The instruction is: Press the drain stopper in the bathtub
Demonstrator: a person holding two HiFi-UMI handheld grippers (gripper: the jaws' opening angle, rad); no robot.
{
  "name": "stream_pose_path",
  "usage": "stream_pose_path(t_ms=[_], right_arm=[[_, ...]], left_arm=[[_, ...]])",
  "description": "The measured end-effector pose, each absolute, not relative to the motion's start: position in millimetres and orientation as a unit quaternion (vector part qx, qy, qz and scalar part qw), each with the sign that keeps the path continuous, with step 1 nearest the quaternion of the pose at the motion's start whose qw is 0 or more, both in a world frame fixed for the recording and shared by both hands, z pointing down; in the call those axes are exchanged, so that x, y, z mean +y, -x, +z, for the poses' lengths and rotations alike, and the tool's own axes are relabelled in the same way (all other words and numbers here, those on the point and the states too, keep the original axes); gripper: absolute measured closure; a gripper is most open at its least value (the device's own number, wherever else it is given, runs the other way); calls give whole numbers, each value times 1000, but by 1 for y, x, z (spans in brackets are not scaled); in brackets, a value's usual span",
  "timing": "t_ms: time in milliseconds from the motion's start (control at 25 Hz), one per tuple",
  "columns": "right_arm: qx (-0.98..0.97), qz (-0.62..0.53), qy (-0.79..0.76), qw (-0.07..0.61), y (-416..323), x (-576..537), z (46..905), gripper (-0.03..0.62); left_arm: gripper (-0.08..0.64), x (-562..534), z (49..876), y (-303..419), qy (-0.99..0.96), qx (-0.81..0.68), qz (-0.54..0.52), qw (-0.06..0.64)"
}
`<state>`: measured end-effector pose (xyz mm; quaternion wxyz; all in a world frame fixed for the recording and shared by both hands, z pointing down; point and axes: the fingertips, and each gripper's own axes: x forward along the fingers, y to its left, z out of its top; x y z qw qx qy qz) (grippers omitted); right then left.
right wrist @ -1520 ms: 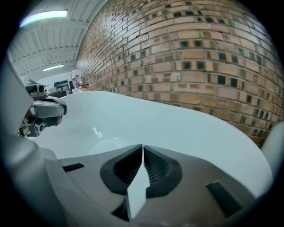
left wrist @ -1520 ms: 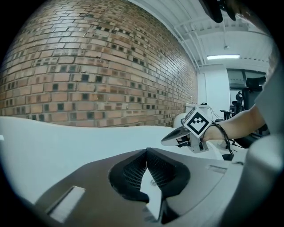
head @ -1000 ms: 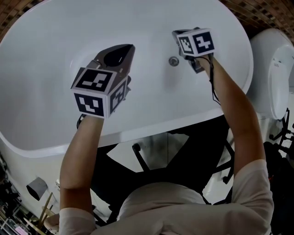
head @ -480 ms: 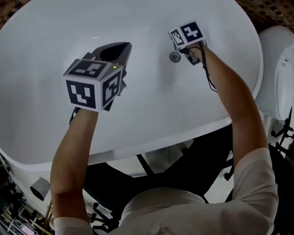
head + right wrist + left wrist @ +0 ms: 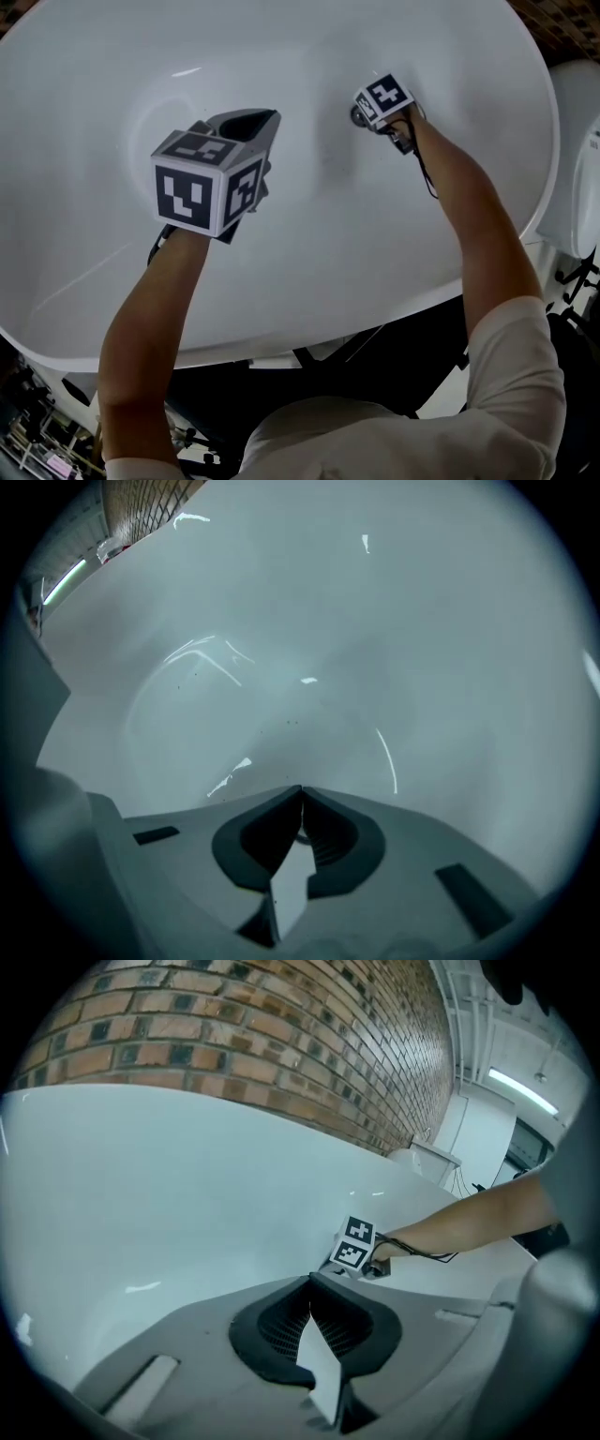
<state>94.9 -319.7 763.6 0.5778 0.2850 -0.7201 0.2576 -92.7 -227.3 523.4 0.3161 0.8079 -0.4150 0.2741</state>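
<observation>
Grey right tongs [image 5: 301,791], clenched, arm outstretched, are hanging at the drain stopper [image 5: 355,116]. Left tongs [image 5: 311,1281], clenched, are hovering mid-frame.

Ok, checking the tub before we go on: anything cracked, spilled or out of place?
Nothing stands out. The bathtub looks whole and dry, bar a few tiny dark specks on its floor; the right gripper, fingers together, is at the drain stopper.
</observation>
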Motion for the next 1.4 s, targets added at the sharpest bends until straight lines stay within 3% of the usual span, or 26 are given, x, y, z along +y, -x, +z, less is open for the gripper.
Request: stream_pose_path(t_ms=[560, 960, 1400], right_arm=[[-700, 297, -262, 595, -117, -298, 819, 581], [-697, 396, -258, 540, -117, -299, 822, 578], [-683, 369, -277, 566, -118, -301, 837, 577]], left_arm=[[554, -198, 555, 72, -800, -380, 266, 380], [554, -200, 531, 69, -810, -365, 226, 399], [554, -197, 526, 55, -823, -341, 219, 397]])
